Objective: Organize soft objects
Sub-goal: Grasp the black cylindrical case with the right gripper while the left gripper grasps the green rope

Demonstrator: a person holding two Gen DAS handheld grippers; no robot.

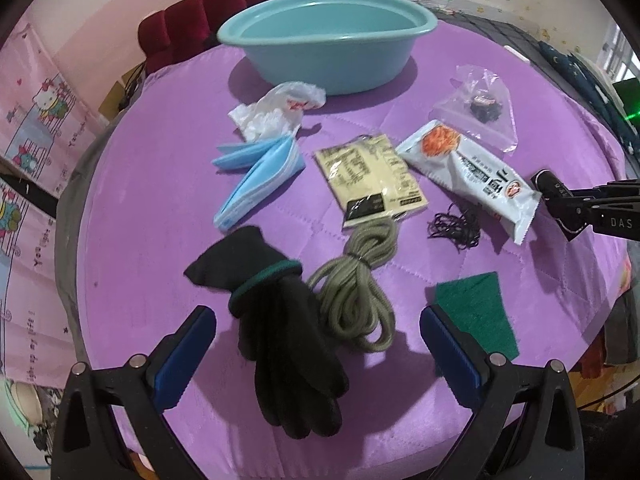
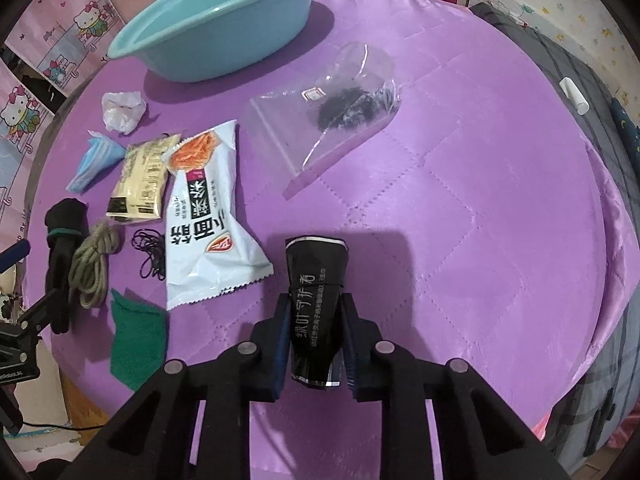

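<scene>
Right gripper (image 2: 314, 344) clenches a black sachet (image 2: 316, 300), its lower end hidden; left gripper (image 1: 316, 344) released.

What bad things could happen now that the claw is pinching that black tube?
1. The right gripper pinches the soft black squeeze tube by its sides only, so it might slide out on the way to the empty teal plastic basin.
2. Lifting carelessly could drag the white noodle packet lying close beside it.

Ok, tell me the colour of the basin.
Light teal basin; clearest in the left wrist view.
</scene>
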